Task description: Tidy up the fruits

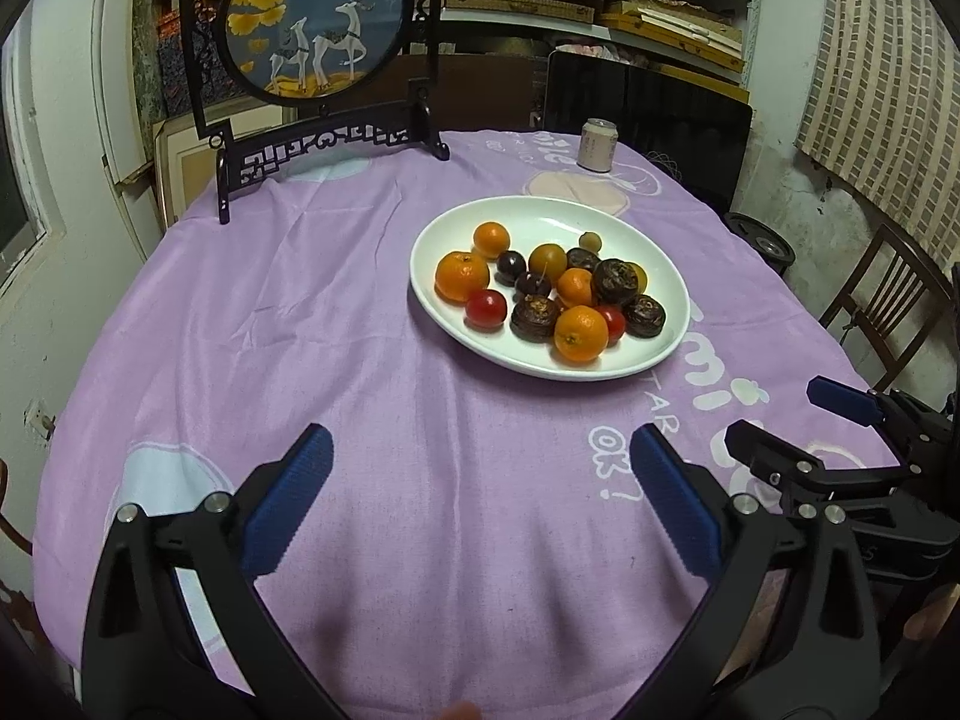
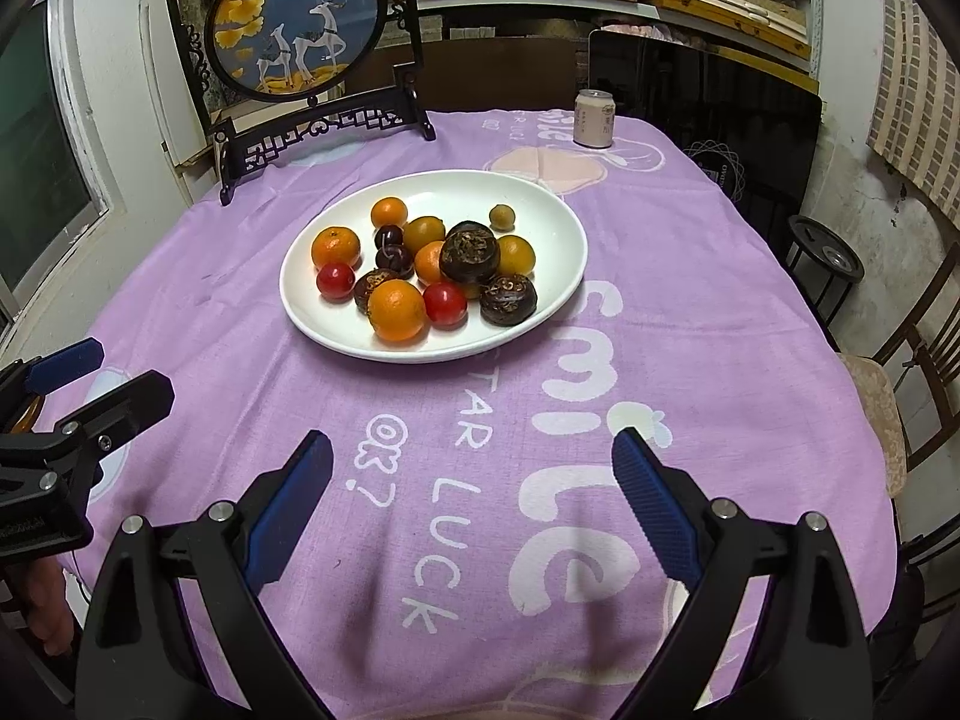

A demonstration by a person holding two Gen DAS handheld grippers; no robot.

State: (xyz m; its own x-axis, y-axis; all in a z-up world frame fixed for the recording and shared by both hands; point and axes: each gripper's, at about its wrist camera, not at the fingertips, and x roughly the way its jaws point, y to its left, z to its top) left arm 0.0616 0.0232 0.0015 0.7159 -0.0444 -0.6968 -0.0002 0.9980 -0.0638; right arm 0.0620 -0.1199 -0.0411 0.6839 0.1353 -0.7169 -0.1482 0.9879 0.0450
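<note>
Fruits sit mixed together in one heap on the wide white oval ceramic plate (image 2: 558, 276) at the middle of your lilac printed tablecloth (image 2: 690, 330): orange mandarins (image 2: 396, 309), dark brown wrinkled fruits (image 2: 469, 252), red cherry tomatoes (image 2: 444, 303) and one small green-yellow fruit (image 2: 501, 216). None lies off the plate, and no kind is grouped apart. That fits fruit just gathered as well as fruit awaiting sorting. Your left gripper (image 1: 480, 501) and right gripper (image 2: 474, 498) hang near you, both spread wide, holding nothing

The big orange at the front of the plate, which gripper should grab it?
Probably the right gripper: open, with the big orange almost straight ahead. The left gripper is open too, but off to the side.
</note>
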